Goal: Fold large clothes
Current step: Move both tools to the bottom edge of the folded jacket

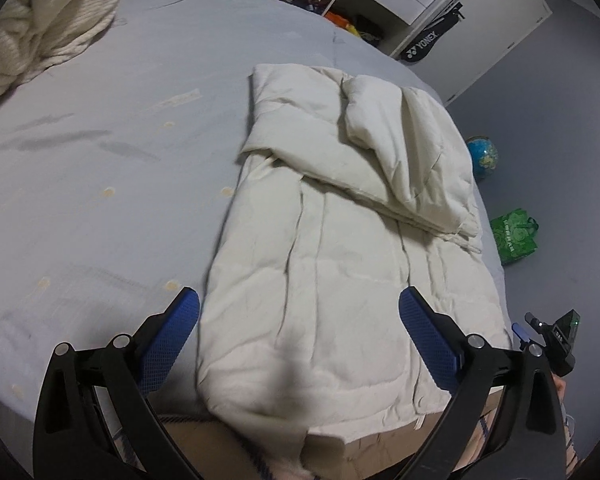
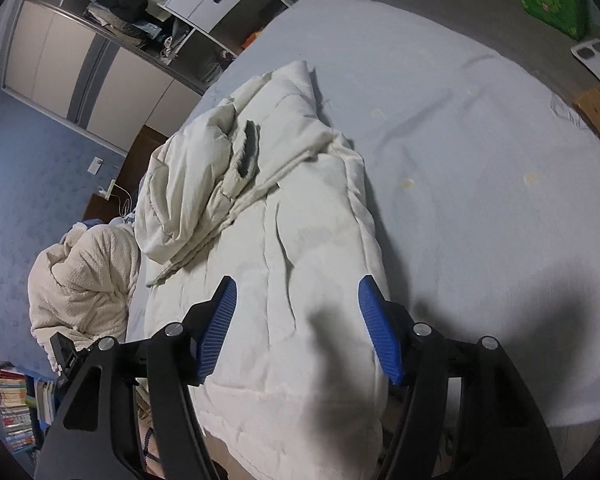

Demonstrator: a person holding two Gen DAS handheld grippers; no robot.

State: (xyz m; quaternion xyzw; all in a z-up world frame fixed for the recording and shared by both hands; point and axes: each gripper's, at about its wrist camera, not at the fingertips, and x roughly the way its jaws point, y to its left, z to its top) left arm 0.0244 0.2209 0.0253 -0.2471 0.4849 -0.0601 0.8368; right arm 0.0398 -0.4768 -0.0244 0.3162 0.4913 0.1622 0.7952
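While both jaws stand spread and empty, the left hand-held gripper (image 1: pixel 299 320) and right hand-held gripper (image 2: pixel 298 312) hover over the near end of the white coat (image 1: pixel 340 240), which lies lengthwise on the bed (image 1: pixel 100 160) ahead. Judging by that, pinch both near corners evenly, then carry the hem forward over the tucked sleeves.

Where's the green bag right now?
Left wrist view: the green bag sits on the floor off the bed's right edge, below the globe, right of the white coat.
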